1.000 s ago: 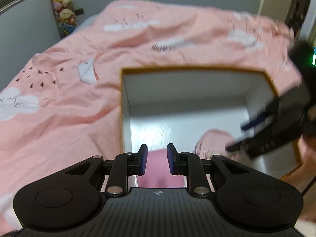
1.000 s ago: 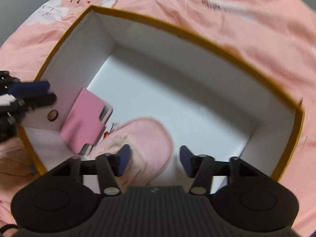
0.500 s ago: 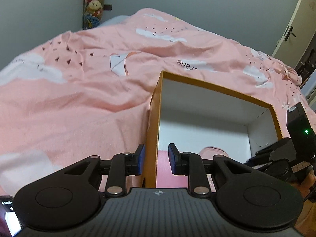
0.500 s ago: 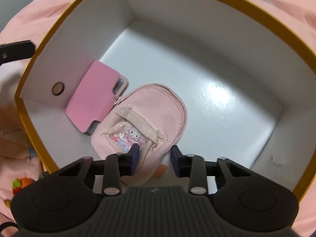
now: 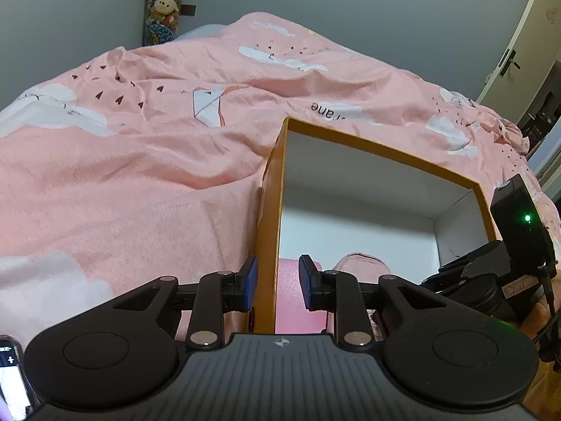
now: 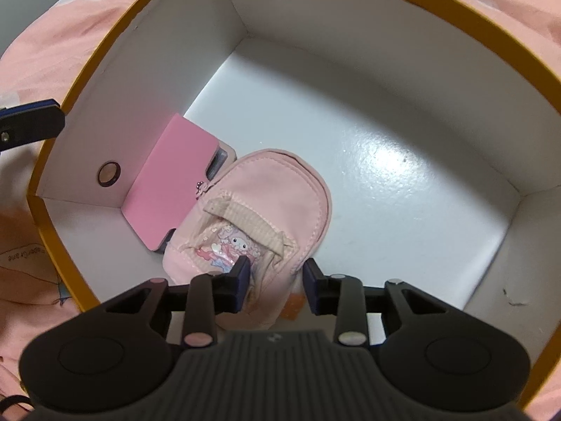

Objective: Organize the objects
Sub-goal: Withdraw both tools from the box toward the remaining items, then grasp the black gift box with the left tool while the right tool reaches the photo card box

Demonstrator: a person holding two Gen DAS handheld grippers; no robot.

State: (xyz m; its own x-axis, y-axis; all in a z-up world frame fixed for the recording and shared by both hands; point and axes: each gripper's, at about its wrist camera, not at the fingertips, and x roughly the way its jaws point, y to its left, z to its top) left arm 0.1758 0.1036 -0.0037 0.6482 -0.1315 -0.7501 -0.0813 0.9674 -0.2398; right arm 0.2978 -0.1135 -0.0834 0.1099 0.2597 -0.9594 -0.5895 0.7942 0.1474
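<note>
An orange box (image 5: 385,147) with a white inside lies open on the bed. My left gripper (image 5: 277,282) straddles its near left wall, one blue pad outside and one inside, with a gap showing on the inner side. A pink wallet (image 6: 164,189) leans in the box's left corner, and a pink pouch (image 6: 273,193) with a cartoon print lies beside it on the floor of the box (image 6: 455,3). My right gripper (image 6: 277,272) points steeply down into the box, shut on the pouch's near end. One left fingertip (image 6: 31,122) shows outside the wall.
A rumpled pink bedspread (image 5: 140,175) with white clouds surrounds the box. Plush toys (image 5: 164,0) hang on the far wall, and a door (image 5: 508,59) stands at the right. A lit phone screen (image 5: 10,379) shows at the lower left. The right tool's black body (image 5: 515,217) crowds the box's right side.
My left gripper rolled and shifted left, so the box wall now stands between its pads. My right gripper sank deeper into the box and its jaws narrowed onto the pouch.
</note>
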